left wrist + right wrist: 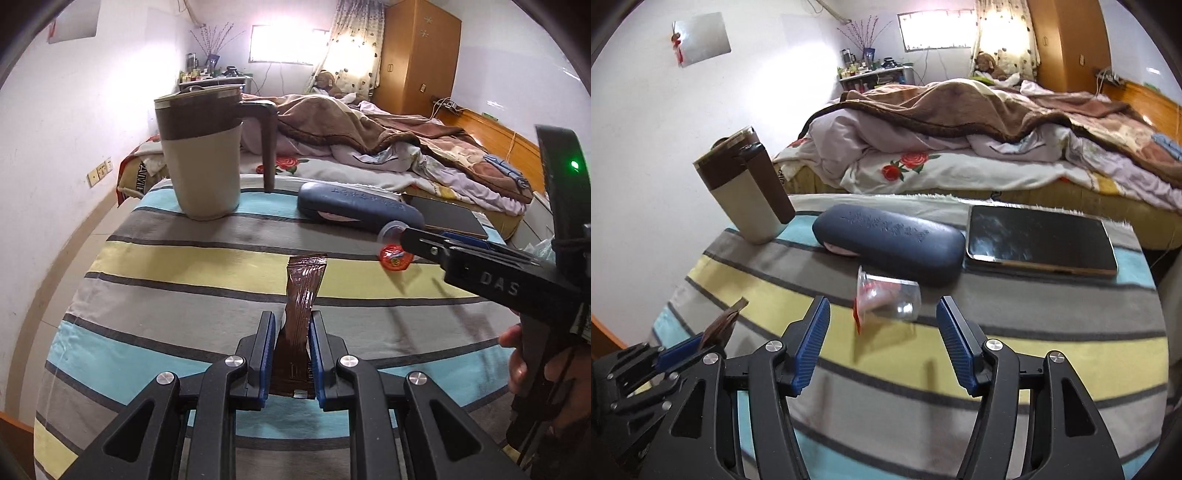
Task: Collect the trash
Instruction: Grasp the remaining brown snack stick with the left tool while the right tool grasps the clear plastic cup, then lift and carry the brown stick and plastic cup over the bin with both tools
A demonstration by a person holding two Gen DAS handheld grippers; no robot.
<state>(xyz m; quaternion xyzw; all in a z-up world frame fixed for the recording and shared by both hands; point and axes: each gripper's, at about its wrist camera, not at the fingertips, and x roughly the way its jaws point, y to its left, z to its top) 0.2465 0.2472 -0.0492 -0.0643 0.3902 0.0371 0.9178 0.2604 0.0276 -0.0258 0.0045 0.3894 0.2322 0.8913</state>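
Right tongs [882, 343] spread wide, just short of clear jelly cup [886, 299] lying on its side on striped desk [1034, 354], long axis crosswise to the blue pads. Left tongs [291, 332] pinching brown sachet [301, 295], farther off.

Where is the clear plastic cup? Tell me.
In the right wrist view, the clear plastic cup lies on its side on the striped cloth, just before the blue glasses case.
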